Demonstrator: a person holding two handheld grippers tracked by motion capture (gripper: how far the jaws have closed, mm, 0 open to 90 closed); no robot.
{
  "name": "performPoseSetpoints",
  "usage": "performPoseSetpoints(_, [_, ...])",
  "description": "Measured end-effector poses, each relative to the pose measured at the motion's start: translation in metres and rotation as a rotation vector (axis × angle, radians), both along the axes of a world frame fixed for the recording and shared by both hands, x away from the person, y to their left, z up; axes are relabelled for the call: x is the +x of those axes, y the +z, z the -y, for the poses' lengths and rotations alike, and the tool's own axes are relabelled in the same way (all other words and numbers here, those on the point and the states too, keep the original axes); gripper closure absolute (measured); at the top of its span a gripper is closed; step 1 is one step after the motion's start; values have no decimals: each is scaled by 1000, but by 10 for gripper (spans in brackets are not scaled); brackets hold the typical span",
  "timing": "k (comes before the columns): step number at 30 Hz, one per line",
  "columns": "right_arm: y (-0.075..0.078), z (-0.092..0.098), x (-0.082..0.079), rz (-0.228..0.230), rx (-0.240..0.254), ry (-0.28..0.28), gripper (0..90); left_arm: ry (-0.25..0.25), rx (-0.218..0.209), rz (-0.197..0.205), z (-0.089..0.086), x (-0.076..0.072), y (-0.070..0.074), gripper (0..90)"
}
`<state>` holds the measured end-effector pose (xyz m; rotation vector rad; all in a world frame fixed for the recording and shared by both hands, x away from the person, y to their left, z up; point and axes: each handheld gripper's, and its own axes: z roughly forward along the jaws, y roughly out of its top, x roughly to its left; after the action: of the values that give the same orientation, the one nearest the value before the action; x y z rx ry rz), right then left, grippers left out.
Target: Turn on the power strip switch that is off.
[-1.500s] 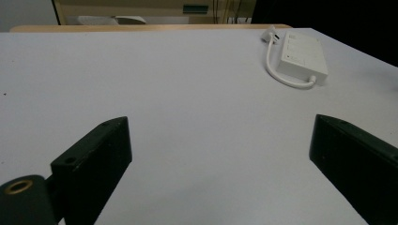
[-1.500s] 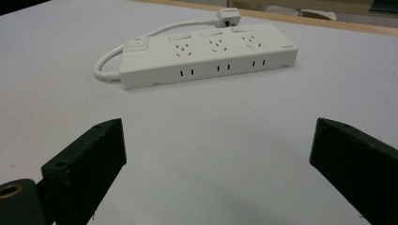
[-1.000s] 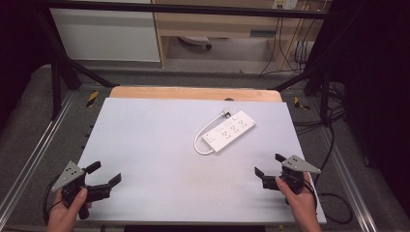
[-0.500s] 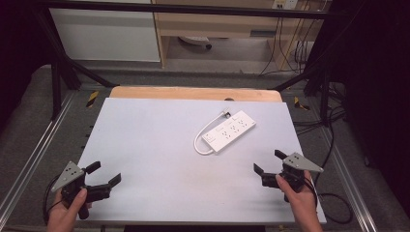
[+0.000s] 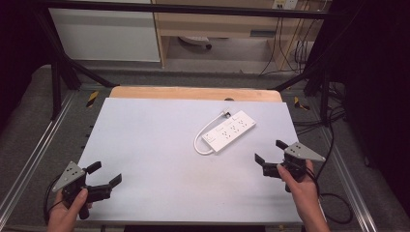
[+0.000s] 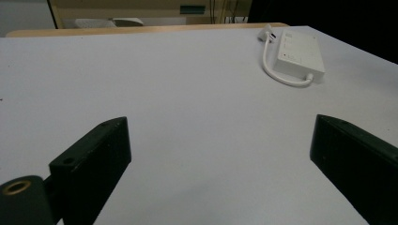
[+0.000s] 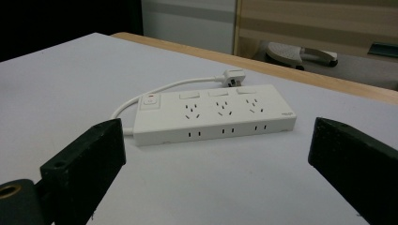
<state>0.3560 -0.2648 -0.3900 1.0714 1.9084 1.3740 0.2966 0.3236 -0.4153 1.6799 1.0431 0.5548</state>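
White power strip [image 5: 229, 131] lies far right on the table [image 5: 159, 145], cord looped at its left. Left gripper [image 5: 105, 175] near left, right gripper [image 5: 270, 152] near right; both jaws spread, empty.

The left hand [image 5: 65, 212] comes in from the bottom left corner and grips the left claw [image 5: 107, 174], whose two black jaws stand wide apart and point toward the right, low over the surface [image 5: 154, 140]. The right hand [image 5: 297, 186] reaches in from the bottom right and holds the right claw [image 5: 270, 152], its jaws likewise spread wide and aimed leftward and slightly away from the person. Both claws hold nothing, and the two are well apart.
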Motion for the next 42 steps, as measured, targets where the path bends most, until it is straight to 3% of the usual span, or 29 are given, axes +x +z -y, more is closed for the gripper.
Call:
performPoseSetpoints(5, [5,-1,8,-13,3,4,46,2,2,-2,0,0,0,57])
performPoseSetpoints(20, [14,-1,34,7,51,-2,36,-3,8,-8,0,0,-1,57])
performPoseSetpoints(42, [28,-4,54,36,69,-15,42,-9,13,-13,1,0,-1,57])
